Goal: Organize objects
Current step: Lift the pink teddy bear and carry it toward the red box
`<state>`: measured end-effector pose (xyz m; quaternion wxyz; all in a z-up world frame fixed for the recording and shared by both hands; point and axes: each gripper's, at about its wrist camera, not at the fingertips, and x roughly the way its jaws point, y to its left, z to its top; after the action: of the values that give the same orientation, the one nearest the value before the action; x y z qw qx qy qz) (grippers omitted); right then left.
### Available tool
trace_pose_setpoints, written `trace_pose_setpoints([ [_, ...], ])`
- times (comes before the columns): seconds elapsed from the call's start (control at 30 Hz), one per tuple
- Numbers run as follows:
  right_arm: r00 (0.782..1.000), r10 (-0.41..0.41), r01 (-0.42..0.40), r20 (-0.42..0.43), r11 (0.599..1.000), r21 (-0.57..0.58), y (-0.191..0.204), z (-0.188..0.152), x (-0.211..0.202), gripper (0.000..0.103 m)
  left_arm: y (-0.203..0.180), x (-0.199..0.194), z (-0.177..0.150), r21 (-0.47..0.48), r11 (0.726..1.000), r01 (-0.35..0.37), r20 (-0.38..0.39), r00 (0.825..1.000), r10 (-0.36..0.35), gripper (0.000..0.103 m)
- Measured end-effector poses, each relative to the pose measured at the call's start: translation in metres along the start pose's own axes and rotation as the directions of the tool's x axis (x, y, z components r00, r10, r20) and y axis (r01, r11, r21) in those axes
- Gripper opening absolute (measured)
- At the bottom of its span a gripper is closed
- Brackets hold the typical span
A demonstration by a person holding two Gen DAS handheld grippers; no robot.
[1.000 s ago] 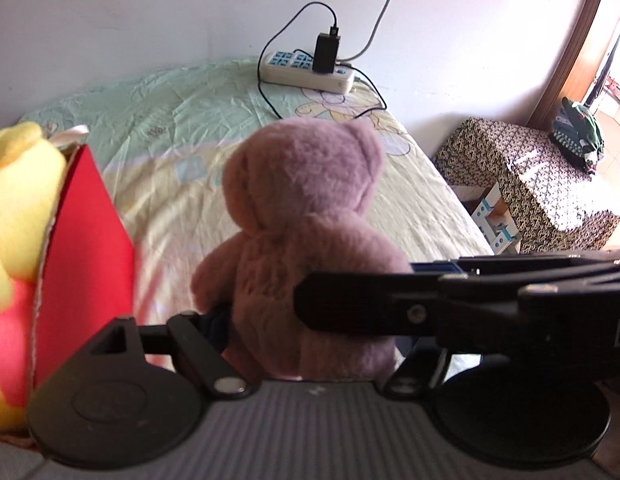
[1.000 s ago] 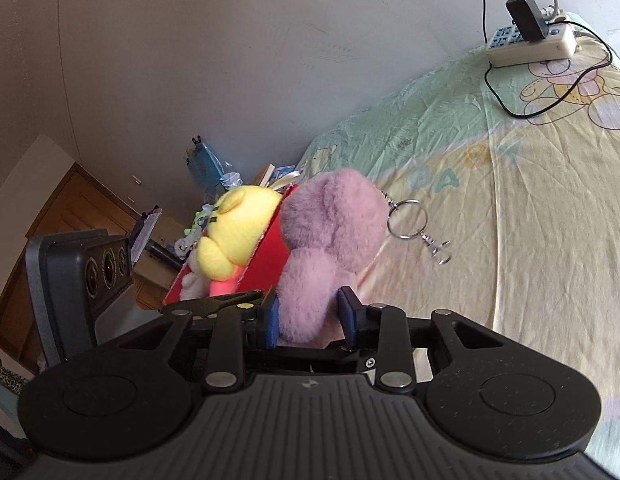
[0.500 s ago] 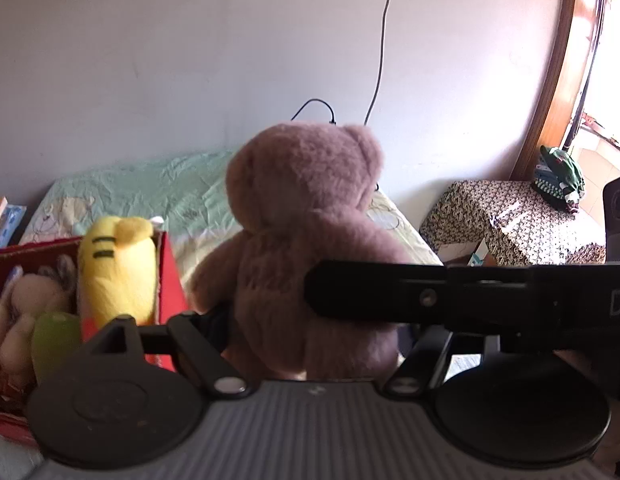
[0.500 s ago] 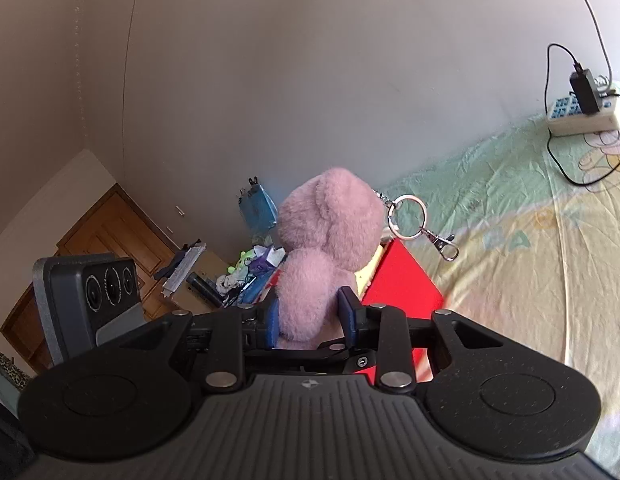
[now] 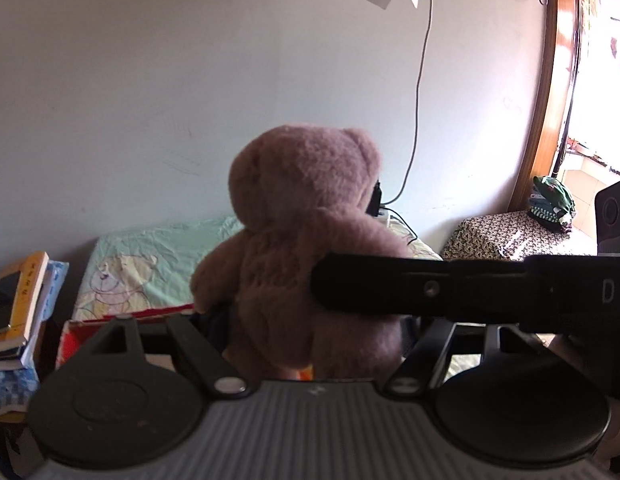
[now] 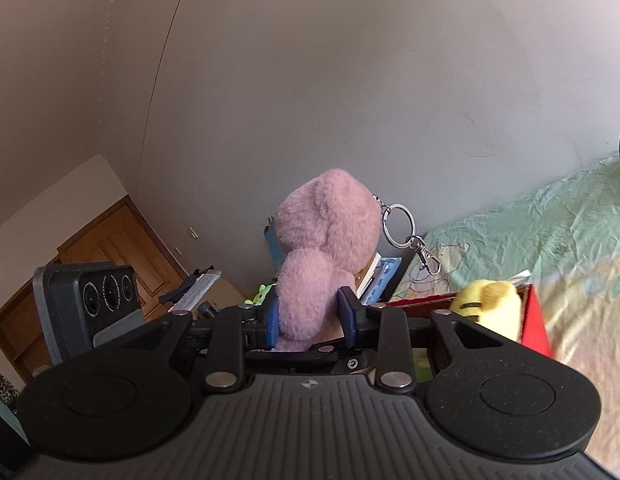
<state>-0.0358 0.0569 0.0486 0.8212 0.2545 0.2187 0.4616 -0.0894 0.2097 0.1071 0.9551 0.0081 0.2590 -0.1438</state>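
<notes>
A pink-brown plush bear (image 5: 305,236) fills the middle of the left wrist view, held upright in the air. My left gripper (image 5: 310,320) is shut on its lower body. My right gripper (image 6: 310,316) is also shut on the bear (image 6: 322,256), its blue pads squeezing the bear's lower part; a metal key ring (image 6: 400,226) hangs from the head. The right gripper's black bar crosses in front of the bear in the left wrist view. A red box (image 6: 532,320) sits below on the bed with a yellow plush (image 6: 490,304) in it.
The bed (image 6: 550,232) has a pale green cartoon sheet. A stack of books (image 5: 17,308) lies left of the bed. A patterned stool (image 5: 506,236) with clothes stands right. A power cable (image 5: 420,80) runs down the wall. A wooden door (image 6: 117,248) is at the left.
Both grippers have lifted the bear higher and swung left; the red box with the yellow plush has dropped low in both views and more wall shows.
</notes>
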Motion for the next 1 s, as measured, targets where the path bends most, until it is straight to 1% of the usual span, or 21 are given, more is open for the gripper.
trace_pose_setpoints([
  [0.07, 1.0, -0.009, 0.009, 0.01, 1.0, 0.006, 0.004, -0.006, 0.017, 0.033, 0.021, -0.007, -0.002, 0.01, 1.0, -0.003, 0.001, 1.0, 0.003, 0.072],
  [0.17, 0.999, -0.036, 0.036, 0.011, 0.999, 0.026, 0.004, -0.015, 0.036, 0.032, 0.044, -0.006, -0.007, 0.019, 1.0, 0.0, -0.019, 1.0, 0.0, 0.072],
  [0.3, 0.996, -0.089, 0.089, -0.008, 0.995, 0.037, -0.005, -0.028, 0.058, 0.031, 0.063, 0.007, -0.02, 0.044, 0.999, -0.012, -0.045, 0.999, 0.014, 0.072],
  [0.5, 0.984, -0.162, 0.168, -0.077, 0.983, 0.078, -0.03, -0.045, 0.083, 0.027, 0.089, 0.032, -0.044, 0.033, 0.999, -0.023, -0.137, 0.99, 0.028, 0.072],
  [0.57, 0.978, -0.178, 0.187, -0.106, 0.979, 0.08, -0.037, -0.05, 0.089, 0.027, 0.093, 0.038, -0.053, 0.027, 0.999, -0.022, -0.165, 0.986, 0.026, 0.072],
  [0.67, 0.97, -0.183, 0.201, -0.157, 0.974, 0.103, -0.047, -0.054, 0.095, 0.026, 0.093, 0.048, -0.066, 0.034, 0.999, -0.041, -0.2, 0.979, 0.047, 0.072],
  [0.77, 0.964, -0.192, 0.214, -0.185, 0.971, 0.109, -0.053, -0.055, 0.103, 0.026, 0.095, 0.052, -0.076, 0.015, 0.999, -0.043, -0.24, 0.97, 0.045, 0.072],
  [0.87, 0.95, -0.223, 0.252, -0.219, 0.961, 0.113, -0.053, -0.058, 0.112, 0.026, 0.097, 0.059, -0.085, 0.029, 0.998, -0.054, -0.267, 0.962, 0.06, 0.072],
  [0.9, 0.951, -0.22, 0.247, -0.218, 0.964, 0.104, -0.05, -0.06, 0.11, 0.026, 0.097, 0.062, -0.087, 0.037, 0.997, -0.065, -0.272, 0.96, 0.073, 0.074],
  [0.93, 0.952, -0.216, 0.242, -0.215, 0.965, 0.098, -0.051, -0.061, 0.11, 0.026, 0.097, 0.063, -0.088, 0.036, 0.997, -0.074, -0.267, 0.96, 0.081, 0.08],
  [1.0, 0.952, -0.221, 0.245, -0.21, 0.965, 0.095, -0.049, -0.064, 0.109, 0.026, 0.098, 0.065, -0.087, 0.029, 0.997, -0.078, -0.264, 0.961, 0.083, 0.081],
])
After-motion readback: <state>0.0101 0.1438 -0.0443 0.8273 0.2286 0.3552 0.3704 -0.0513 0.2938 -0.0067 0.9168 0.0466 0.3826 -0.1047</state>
